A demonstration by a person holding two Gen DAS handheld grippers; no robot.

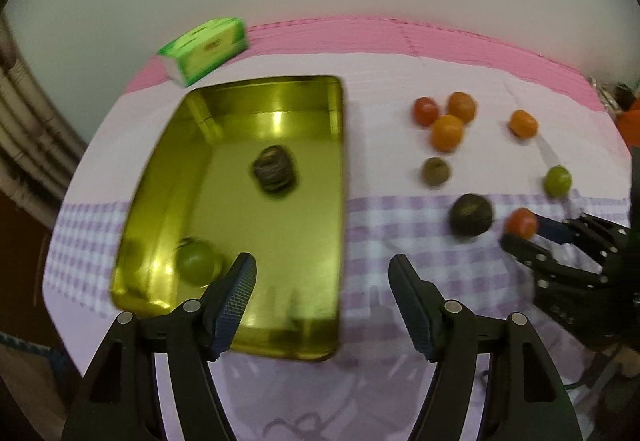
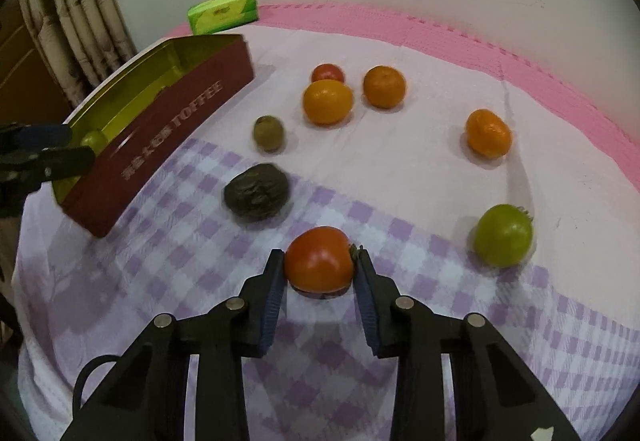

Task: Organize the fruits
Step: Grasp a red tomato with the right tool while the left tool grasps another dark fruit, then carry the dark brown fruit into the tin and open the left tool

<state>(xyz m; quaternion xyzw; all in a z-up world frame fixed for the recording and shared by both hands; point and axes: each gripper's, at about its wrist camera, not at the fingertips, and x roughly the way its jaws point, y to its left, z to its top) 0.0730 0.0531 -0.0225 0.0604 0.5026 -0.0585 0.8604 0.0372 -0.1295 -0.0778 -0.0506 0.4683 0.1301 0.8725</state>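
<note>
Right gripper [image 2: 319,273] clamps a red tomato [image 2: 319,259] low over the checked cloth [image 2: 400,241], pads pressing both sides. Left gripper [image 1: 322,283] hangs with jaws wide and nothing between them, over the near end of the tin [image 1: 160,177], which holds a green fruit [image 1: 196,263] and a dark wrinkled one [image 1: 274,171]. Oranges [image 2: 328,101], a second dark fruit [image 2: 256,191] and a green tomato [image 2: 503,235] lie loose on the cloth.

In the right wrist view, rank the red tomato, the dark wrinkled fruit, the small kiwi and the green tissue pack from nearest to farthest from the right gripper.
1. red tomato, between the right gripper pads.
2. dark wrinkled fruit, ahead, left.
3. small kiwi, beyond it.
4. green tissue pack, at the far edge.
</note>
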